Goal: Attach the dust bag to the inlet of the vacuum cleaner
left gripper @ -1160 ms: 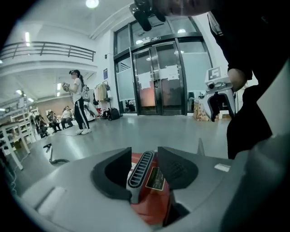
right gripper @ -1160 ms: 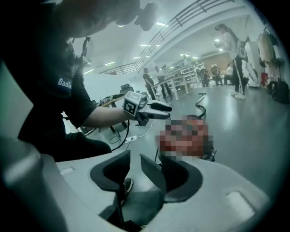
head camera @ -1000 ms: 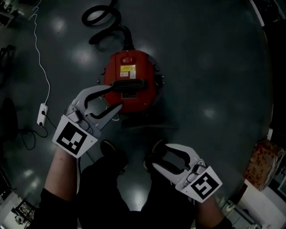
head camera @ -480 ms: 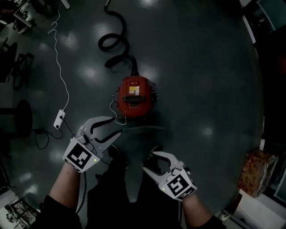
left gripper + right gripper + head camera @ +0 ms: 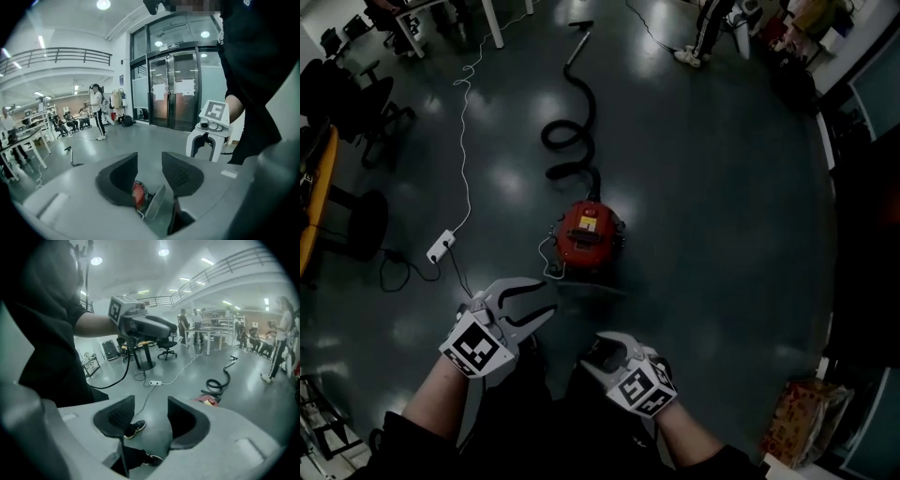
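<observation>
The red vacuum cleaner stands on the dark floor, with its black hose curling away behind it. My left gripper hangs high above the floor, below and left of the vacuum in the head view, open and empty. In the left gripper view the vacuum shows far off between the open jaws. My right gripper is beside the left one, also open and empty. In the right gripper view only a shoe shows past its jaws, and the vacuum lies off to the right. No dust bag is in view.
A white power strip and its cable lie left of the vacuum. Office chairs and a table stand at the far left. A brown box sits at the lower right. A person's legs are at the top.
Both grippers have lifted up and away from the vacuum. The left one was at the vacuum's handle and is now well clear. The vacuum looks smaller and farther below.
</observation>
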